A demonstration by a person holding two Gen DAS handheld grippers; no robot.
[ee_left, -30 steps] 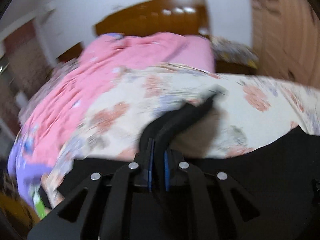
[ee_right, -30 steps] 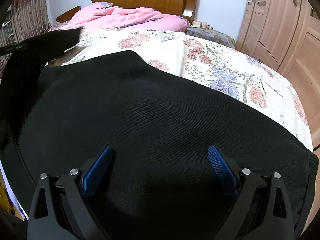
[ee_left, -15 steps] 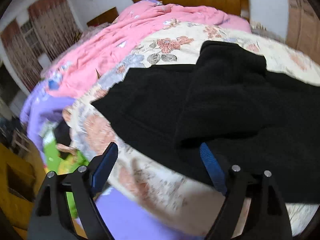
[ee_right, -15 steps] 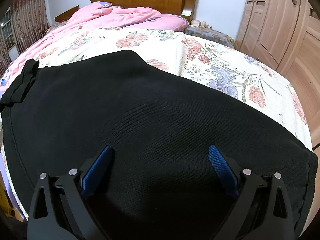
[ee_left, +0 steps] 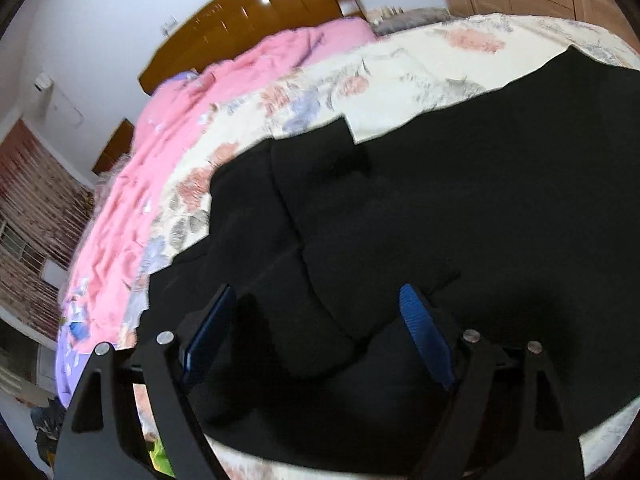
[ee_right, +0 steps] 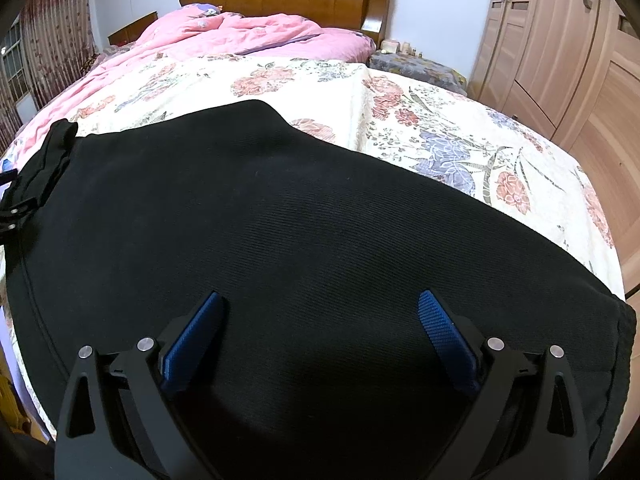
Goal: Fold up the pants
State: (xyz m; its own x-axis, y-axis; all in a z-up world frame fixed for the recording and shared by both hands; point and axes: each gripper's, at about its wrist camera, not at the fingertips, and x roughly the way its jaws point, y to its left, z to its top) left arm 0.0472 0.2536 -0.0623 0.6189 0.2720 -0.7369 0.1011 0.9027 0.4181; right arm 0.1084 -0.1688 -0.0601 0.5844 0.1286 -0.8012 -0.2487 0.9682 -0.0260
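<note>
**Two open tongs over black pants, one fold down**

Two sets of tongs hang over the cloth and neither grips anything. The left gripper [ee_left: 316, 312] has its blue pads [ee_left: 420, 332] spread wide, the jaws having just opened; black cloth lies below and between them, but the pads do not press on it. A rumpled ridge of fabric runs up from between the pads toward 12 o'clock. The right gripper [ee_right: 320, 320] is just as wide apart, poised over a flat, smooth stretch of cloth; whether its tips rest on the fabric I cannot tell.

The pants [ee_right: 280, 220] lie spread across the near end of the bed, on the floral sheet [ee_right: 440, 128]. In the right wrist view a folded-over end sits at 9 o'clock, beside the pink quilt [ee_right: 240, 36]. In the left wrist view that doubled layer [ee_left: 320, 160] reaches toward 12 o'clock, its edges crooked against the layer beneath.

My judgement: the leg has been laid over, and the step in hand is settling it. To do it well, flatten the ridge between the left pads first, square the top layer's edge with the lower one, then take the next fold by pinching both layers together near the edge, so nothing slides.
</note>
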